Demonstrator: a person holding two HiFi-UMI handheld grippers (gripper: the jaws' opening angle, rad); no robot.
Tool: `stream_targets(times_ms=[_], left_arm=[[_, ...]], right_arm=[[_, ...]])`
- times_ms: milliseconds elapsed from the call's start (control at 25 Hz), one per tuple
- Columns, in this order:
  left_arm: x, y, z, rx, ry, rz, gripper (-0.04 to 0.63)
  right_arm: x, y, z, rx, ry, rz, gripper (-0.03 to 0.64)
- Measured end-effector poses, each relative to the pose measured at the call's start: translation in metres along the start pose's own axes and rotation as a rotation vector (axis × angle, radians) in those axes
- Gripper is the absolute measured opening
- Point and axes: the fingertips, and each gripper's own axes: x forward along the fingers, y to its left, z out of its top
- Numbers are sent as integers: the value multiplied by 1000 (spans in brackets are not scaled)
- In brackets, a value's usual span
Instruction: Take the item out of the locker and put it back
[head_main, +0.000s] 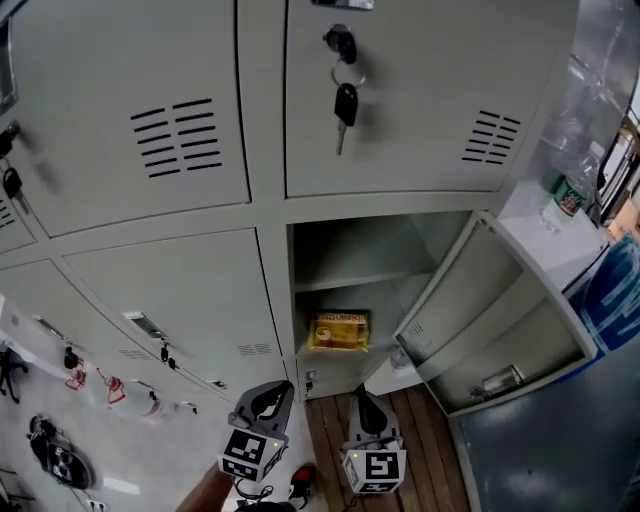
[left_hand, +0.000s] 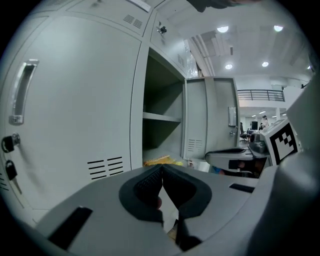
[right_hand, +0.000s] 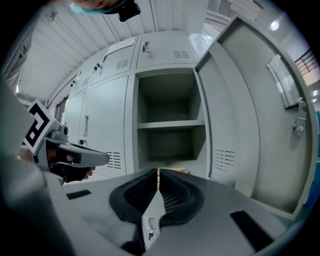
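The item is a flat yellow packet (head_main: 339, 330) lying on the bottom of the open locker (head_main: 350, 275), under its one shelf. The locker door (head_main: 470, 300) stands swung out to the right. My left gripper (head_main: 281, 390) and right gripper (head_main: 361, 394) hover side by side below the locker, both pointing toward it and apart from the packet. The left gripper (left_hand: 161, 168) has its pads touching with nothing held; the yellow packet (left_hand: 159, 161) shows just past it. My right gripper (right_hand: 158, 171) is likewise shut and empty, with the packet (right_hand: 175, 170) peeking over its tips.
A key (head_main: 345, 103) hangs from the closed locker door above. More closed lockers with keys and red tags (head_main: 112, 388) fill the left. A wood-plank floor (head_main: 420, 450) lies below. A bottle (head_main: 567, 195) stands on a white ledge behind the open door.
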Motion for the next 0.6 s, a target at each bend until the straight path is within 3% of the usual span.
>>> stream_targets(times_ms=[160, 280, 360, 440, 600], left_arm=[[12, 9, -7, -18, 19, 0, 23], [17, 17, -10, -25, 24, 6, 23], [20, 21, -12, -30, 31, 9, 23], [22, 23, -13, -34, 36, 6, 23], [26, 27, -11, -39, 29, 4, 23]], right_arm=[[21, -2, -2, -19, 22, 9, 26], [37, 0, -5, -99, 47, 22, 26], [47, 2, -8, -187, 71, 32, 36], [59, 2, -11, -314, 99, 37, 101], [86, 3, -20, -577, 166, 57, 168]])
